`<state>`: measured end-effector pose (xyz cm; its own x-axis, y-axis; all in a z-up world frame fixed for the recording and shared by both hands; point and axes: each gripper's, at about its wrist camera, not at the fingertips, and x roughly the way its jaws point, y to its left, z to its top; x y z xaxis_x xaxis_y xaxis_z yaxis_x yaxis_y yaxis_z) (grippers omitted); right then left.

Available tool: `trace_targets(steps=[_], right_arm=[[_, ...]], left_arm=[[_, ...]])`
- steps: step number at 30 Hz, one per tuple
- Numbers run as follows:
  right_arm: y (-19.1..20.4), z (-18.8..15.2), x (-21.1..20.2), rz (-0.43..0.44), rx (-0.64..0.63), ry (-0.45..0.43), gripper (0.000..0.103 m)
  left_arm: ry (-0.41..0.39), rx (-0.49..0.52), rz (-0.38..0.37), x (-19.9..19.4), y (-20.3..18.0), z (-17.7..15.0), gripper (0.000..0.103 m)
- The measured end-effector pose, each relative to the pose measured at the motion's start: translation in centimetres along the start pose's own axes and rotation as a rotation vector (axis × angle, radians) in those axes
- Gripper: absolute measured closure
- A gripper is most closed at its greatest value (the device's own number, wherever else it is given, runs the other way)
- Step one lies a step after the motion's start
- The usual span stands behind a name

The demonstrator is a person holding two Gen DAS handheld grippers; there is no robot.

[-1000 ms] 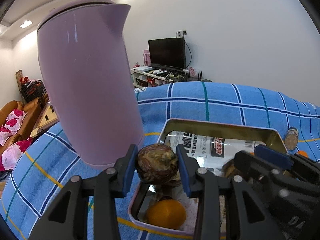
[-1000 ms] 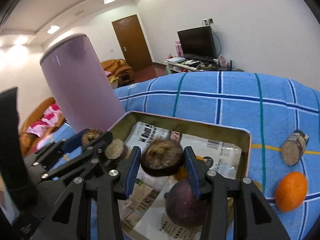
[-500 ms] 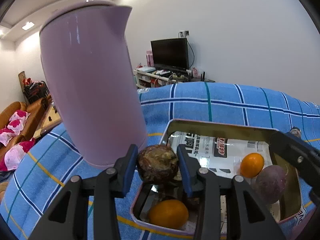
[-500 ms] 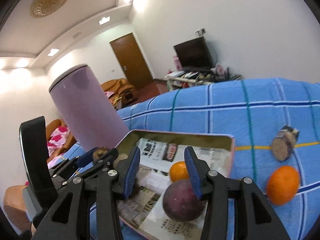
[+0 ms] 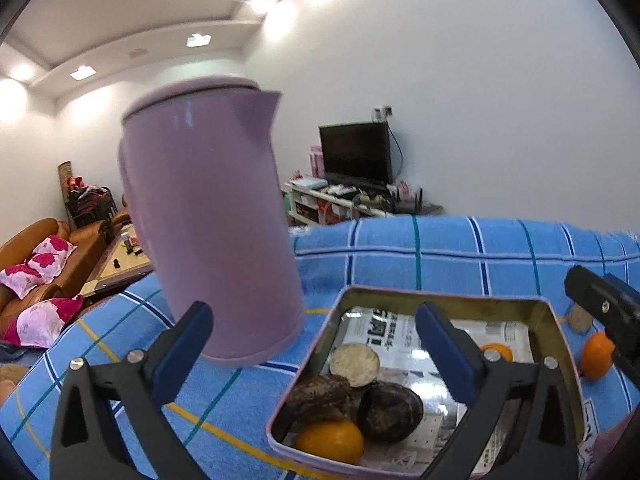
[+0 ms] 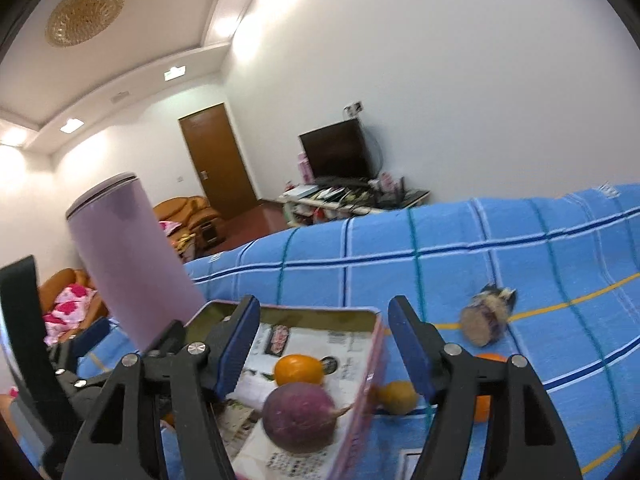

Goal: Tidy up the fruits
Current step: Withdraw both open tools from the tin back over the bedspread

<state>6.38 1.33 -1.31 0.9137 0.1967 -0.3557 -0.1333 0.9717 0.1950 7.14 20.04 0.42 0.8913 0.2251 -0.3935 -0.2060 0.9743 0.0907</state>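
Released brown fruit (image 5: 390, 412) lies in tin (image 5: 554, 322); both claws apart, opening, empty.

Left gripper (image 5: 314, 344) fingers have just opened, dropping the brown fruit (image 5: 389, 411) into the tray (image 5: 440, 298).

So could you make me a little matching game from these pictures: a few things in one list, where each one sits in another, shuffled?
Things:
1. purple round fruit
2. lilac jug
3. cut brown piece
4. left gripper

Places or states:
A. lying on the blue checked cloth, outside the tin
B. jaws wide open, nothing between them
C. inside the paper-lined tin, beside a small orange fruit
D. standing upright on the cloth next to the tin

Pairs: 1-C, 2-D, 3-A, 4-B
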Motion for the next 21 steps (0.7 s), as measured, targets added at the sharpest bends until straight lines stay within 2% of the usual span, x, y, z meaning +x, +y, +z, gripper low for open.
trace_targets(steps=[3, 8, 13, 21], right_arm=[[0.1, 0.0, -0.4, -0.049, -0.024, -0.026, 0.035], [-0.4, -0.1, -0.9, -0.083, -0.042, -0.051, 0.035], [-0.7, -0.3, -1.5, -0.108, -0.054, -0.064, 0.035], [-1.3, -0.5, -2.5, -0.138, -0.083, -0.072, 0.035]], left_arm=[[-0.020, -0.047, 0.002, -0.4, 0.8, 0.2, 0.000], [0.001, -0.104, -0.001, -0.1, 1.7, 0.1, 0.000], [-0.005, -0.099, 0.035, 0.1, 1.6, -0.1, 0.000], [-0.028, -0.044, 0.045, -0.5, 0.4, -0.6, 0.000]])
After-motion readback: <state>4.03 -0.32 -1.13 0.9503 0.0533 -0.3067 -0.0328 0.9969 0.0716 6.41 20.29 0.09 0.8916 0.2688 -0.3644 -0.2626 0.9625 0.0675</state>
